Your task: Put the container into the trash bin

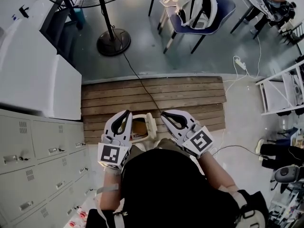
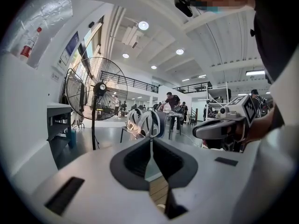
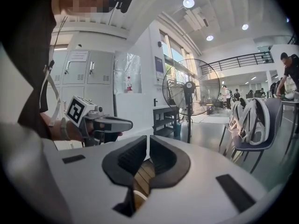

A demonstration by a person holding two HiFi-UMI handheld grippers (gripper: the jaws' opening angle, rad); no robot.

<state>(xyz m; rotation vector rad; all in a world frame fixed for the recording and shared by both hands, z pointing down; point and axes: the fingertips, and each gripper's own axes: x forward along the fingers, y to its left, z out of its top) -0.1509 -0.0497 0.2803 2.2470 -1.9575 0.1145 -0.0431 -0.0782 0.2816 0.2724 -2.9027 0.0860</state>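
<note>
A cream-rimmed trash bin [image 1: 148,126] with a brown inside stands on the wooden platform, right below and between my two grippers. No separate container shows in any view. The left gripper [image 1: 125,113] is shut with nothing between its pads, and in the left gripper view its jaws [image 2: 151,140] meet in a thin line. Level with it on the bin's other side, the right gripper [image 1: 164,113] is also shut and empty [image 3: 147,141]. A sliver of the bin's rim [image 3: 139,196] peeks under the right jaws. My body hides the near part of the bin.
The wooden slat platform [image 1: 190,96] lies ahead. A standing fan [image 1: 113,41] and its cable are beyond it, with a chair [image 1: 199,11] holding bags at the back right. Grey lockers [image 1: 38,156] and a white cabinet [image 1: 33,75] line the left. A white rack [image 1: 285,91] stands at the right.
</note>
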